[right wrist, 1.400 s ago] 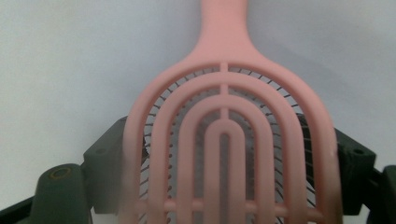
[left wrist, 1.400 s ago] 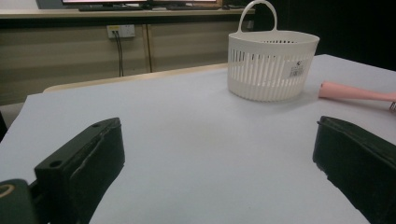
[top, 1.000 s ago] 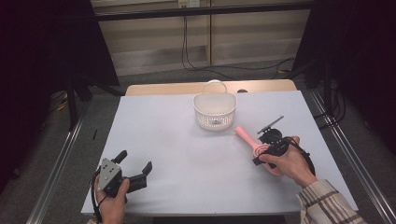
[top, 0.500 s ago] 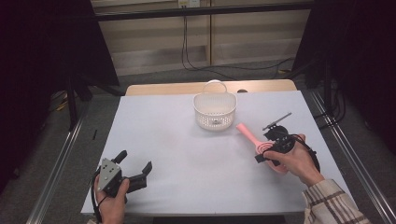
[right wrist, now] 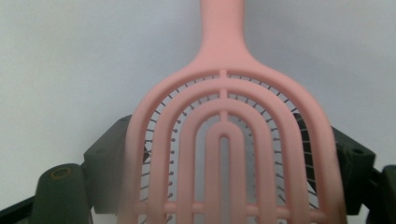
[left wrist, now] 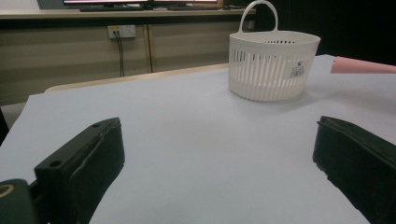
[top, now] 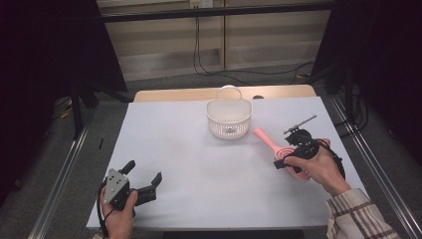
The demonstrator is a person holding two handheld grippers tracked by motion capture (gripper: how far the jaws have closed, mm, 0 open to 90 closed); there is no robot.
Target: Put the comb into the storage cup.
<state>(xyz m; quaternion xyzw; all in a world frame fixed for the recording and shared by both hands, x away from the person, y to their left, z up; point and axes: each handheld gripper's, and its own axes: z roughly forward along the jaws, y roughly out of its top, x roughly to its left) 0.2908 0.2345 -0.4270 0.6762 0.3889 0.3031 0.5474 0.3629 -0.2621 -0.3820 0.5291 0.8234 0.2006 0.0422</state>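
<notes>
Pink hairbrush (top: 272, 145) is gripped by its vented oval head between the jaws of the right claw (top: 287, 157), over the right part of the white counter (top: 189, 159). Its long axis is seen to run diagonally in the high view: the handle points away from the person and toward the left, at the white basket (top: 229, 118), while the head lies at the claw. The tip of the handle is near the basket's right side but apart from it. In the right gripper view the brush (right wrist: 224, 140) is seen back side up, with arched ribs and thin bristles showing through the slots; the handle runs straight up and out along the jaw line, and a black jaw is pressed against each edge of the head. Whether the brush touches the counter cannot be told.

The basket is stood upright near the far middle of the counter, its loop handle at the far rim. A small dark item is glimpsed inside at the bottom, too small to be made out. In the left gripper view the basket (left wrist: 273, 63) is shown with slotted walls and a small label.

The left claw (top: 144, 180) is held at the near left of the counter, its jaws spread wide with nothing between them.
</notes>
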